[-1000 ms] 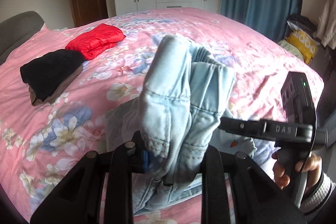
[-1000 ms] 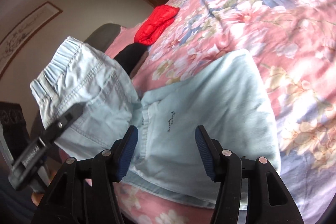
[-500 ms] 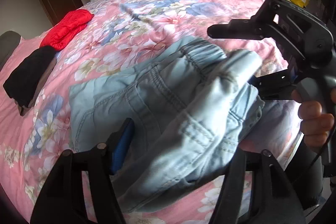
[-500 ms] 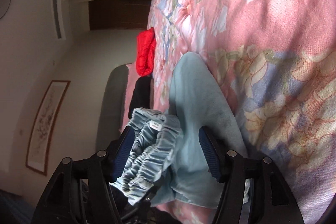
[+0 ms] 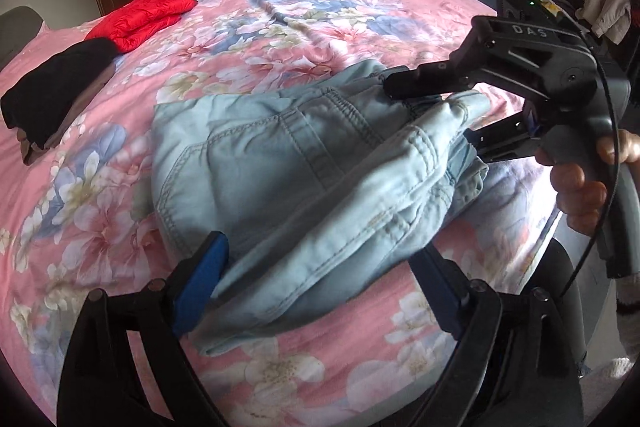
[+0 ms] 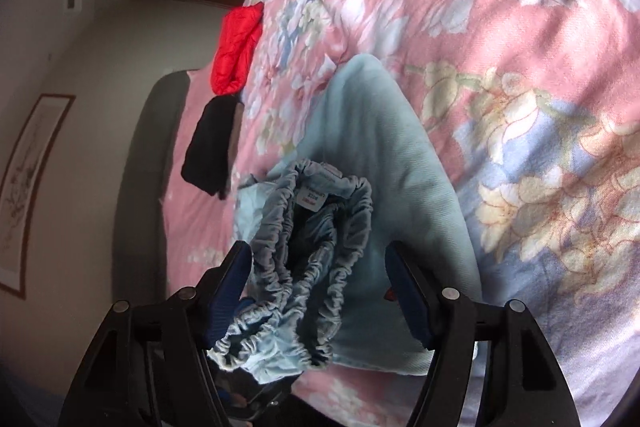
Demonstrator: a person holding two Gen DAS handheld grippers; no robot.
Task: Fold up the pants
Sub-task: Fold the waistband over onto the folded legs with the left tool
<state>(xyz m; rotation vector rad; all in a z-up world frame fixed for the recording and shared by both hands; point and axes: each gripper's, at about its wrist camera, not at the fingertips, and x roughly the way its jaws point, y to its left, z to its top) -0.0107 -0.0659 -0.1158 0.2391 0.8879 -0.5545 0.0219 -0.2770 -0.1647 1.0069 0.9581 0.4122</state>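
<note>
The left gripper (image 5: pixel 320 279), jaws just widened, straddles the near edge of the folded pants (image 5: pixel 288 163) without pinching. The right gripper (image 6: pixel 320 287), also spread, flanks their waistband (image 6: pixel 316 223) on the bed (image 5: pixel 304 7).

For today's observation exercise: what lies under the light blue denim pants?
The light blue denim pants lie on the pink floral bedspread, which shows on all sides. Whatever sits under the pants' middle is covered and cannot be seen.
</note>
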